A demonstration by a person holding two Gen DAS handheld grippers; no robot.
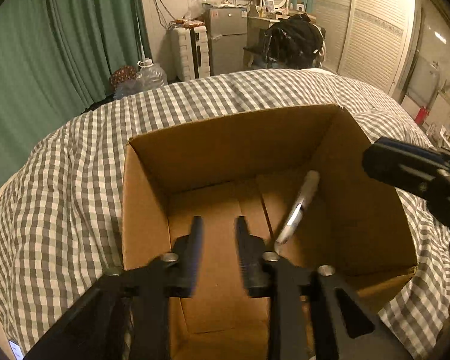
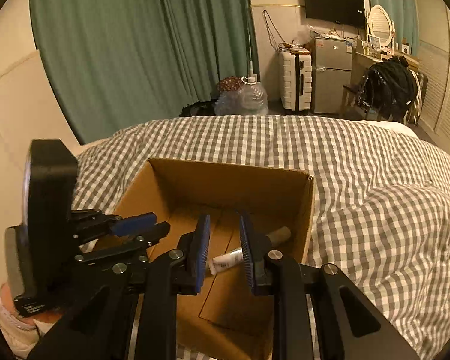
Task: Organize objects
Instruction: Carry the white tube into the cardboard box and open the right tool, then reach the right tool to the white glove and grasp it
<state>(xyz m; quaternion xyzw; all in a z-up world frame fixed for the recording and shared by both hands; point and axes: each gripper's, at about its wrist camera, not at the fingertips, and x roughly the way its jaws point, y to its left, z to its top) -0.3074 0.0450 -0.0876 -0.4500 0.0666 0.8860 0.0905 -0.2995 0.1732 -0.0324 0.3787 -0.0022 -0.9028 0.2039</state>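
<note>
An open cardboard box [image 1: 153, 204] sits on a grey-and-white checked bedcover [image 1: 60, 195]; it also shows in the right wrist view [image 2: 309, 210]. A white marker-like tube [image 1: 297, 210] lies tilted inside the box against its right wall, and shows in the right wrist view [image 2: 234, 259] on the box floor. My left gripper [image 1: 217, 222] is open and empty above the box's near edge. My right gripper [image 2: 225, 219] is open and empty over the box, above the tube. The right gripper shows at the right edge of the left wrist view [image 1: 405, 168]; the left gripper shows at the left of the right wrist view [image 2: 144, 225].
Green curtains [image 2: 135, 45] hang behind the bed. A white suitcase [image 2: 295, 79], a small fridge [image 2: 333, 72], water jugs [image 2: 246, 96] and a chair with dark clothes [image 2: 390, 90] stand beyond the bed's far edge. The bedcover extends right of the box [image 2: 375, 195].
</note>
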